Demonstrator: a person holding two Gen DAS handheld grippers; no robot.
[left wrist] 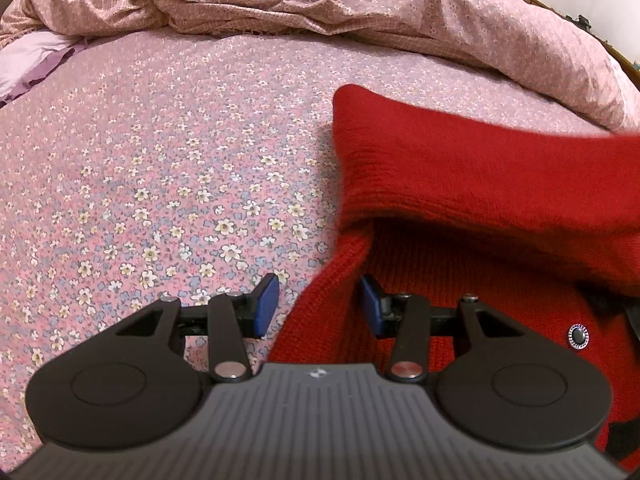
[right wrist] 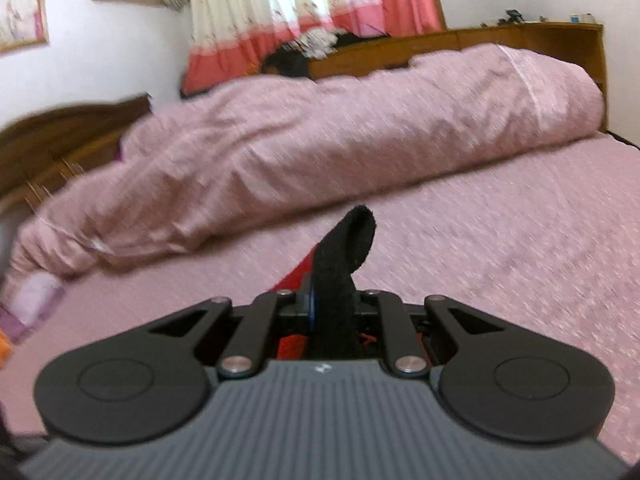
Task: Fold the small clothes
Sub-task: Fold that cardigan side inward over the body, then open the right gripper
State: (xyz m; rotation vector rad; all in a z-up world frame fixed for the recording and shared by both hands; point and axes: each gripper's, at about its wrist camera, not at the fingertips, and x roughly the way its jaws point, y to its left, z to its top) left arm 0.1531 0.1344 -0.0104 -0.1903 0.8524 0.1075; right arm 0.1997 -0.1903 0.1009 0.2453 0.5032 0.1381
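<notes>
A small red knitted garment (left wrist: pixel 460 184) with a silver snap button (left wrist: pixel 578 336) lies on the floral bed sheet (left wrist: pixel 160 184) at the right of the left wrist view, one part folded over the rest. My left gripper (left wrist: pixel 318 306) is open, its blue pads (left wrist: pixel 266 304) straddling the garment's left edge. My right gripper (right wrist: pixel 332 304) is shut on a black-trimmed edge of the red garment (right wrist: pixel 344 256), which sticks up between its fingers above the sheet.
A bunched pink duvet (right wrist: pixel 320 128) lies along the far side of the bed. A wooden headboard (right wrist: pixel 520 40), a curtain (right wrist: pixel 312 12) and a white wall stand behind it. A white and purple cloth (left wrist: pixel 28 64) lies at the far left.
</notes>
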